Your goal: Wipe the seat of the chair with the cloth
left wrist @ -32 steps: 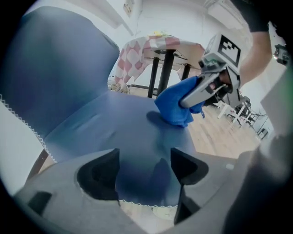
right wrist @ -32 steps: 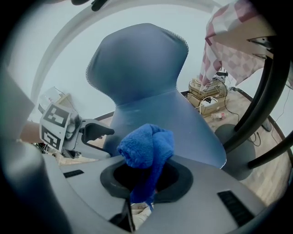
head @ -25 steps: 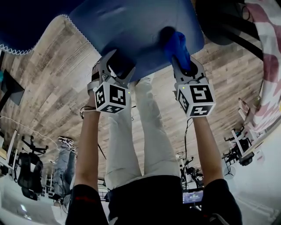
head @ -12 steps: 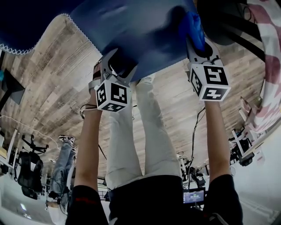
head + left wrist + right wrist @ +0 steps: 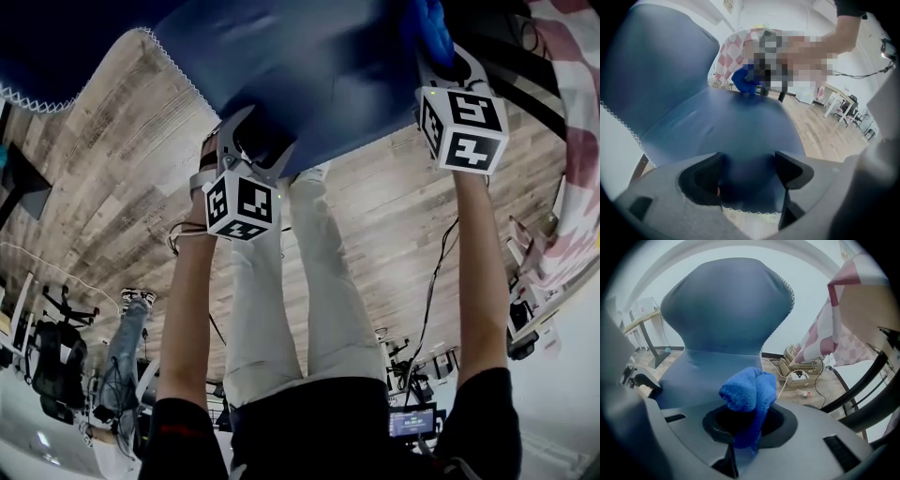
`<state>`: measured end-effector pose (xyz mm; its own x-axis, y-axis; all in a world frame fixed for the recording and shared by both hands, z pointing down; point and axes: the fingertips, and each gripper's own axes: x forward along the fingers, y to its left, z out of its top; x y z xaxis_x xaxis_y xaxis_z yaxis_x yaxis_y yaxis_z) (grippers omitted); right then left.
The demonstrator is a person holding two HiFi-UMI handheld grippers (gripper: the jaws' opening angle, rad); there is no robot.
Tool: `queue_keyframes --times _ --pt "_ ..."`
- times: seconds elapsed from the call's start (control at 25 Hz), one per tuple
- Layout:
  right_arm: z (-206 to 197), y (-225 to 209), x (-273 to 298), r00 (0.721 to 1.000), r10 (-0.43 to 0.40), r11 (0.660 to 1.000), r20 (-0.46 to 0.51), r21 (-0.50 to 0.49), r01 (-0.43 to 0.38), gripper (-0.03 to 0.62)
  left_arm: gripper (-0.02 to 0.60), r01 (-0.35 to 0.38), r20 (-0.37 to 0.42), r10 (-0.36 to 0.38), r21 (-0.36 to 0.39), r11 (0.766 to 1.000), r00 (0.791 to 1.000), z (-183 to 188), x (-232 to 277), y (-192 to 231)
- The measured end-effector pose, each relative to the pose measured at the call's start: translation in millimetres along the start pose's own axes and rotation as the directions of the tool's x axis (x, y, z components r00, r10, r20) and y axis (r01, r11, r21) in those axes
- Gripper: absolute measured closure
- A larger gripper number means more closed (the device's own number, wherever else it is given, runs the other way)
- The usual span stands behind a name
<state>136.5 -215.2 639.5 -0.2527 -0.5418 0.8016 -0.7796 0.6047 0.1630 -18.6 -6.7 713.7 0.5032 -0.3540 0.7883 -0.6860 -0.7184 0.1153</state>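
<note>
The blue chair seat [image 5: 309, 66] fills the top of the head view, and its backrest [image 5: 726, 305] rises ahead in the right gripper view. My right gripper [image 5: 433, 42] is shut on a bunched blue cloth [image 5: 429, 23] at the seat's far right side; the cloth [image 5: 750, 390] sticks up from between its jaws. My left gripper [image 5: 253, 141] sits at the seat's front edge. Its jaws stand apart, with the stitched edge of the seat [image 5: 731, 126] showing between them. The cloth [image 5: 744, 82] also shows across the seat in the left gripper view.
A pink-and-white checked fabric [image 5: 577, 84] hangs to the right of the chair. Cables and a power strip [image 5: 799, 376] lie on the wooden floor [image 5: 112, 169] behind it. A dark curved bar [image 5: 862, 385] crosses at right. The person's legs [image 5: 309, 281] stand before the seat.
My right gripper has carried the cloth across the seat toward its far right side. The left gripper has stayed at the front edge.
</note>
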Motion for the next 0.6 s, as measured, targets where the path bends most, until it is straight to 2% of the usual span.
queue_keyframes --times 0.12,0.6 --pt "6.8 -3.8 13.2 1.0 -0.023 0.999 0.002 -0.038 0.023 0.539 0.232 0.003 -0.004 -0.003 -0.002 1.0 1.0 -0.8 -0.3 1.2" --pt "10.2 3.0 50.6 0.999 -0.036 0.998 -0.031 -0.042 0.035 0.537 0.232 0.001 0.001 -0.001 -0.005 1.0 1.0 -0.6 0.6 0.5"
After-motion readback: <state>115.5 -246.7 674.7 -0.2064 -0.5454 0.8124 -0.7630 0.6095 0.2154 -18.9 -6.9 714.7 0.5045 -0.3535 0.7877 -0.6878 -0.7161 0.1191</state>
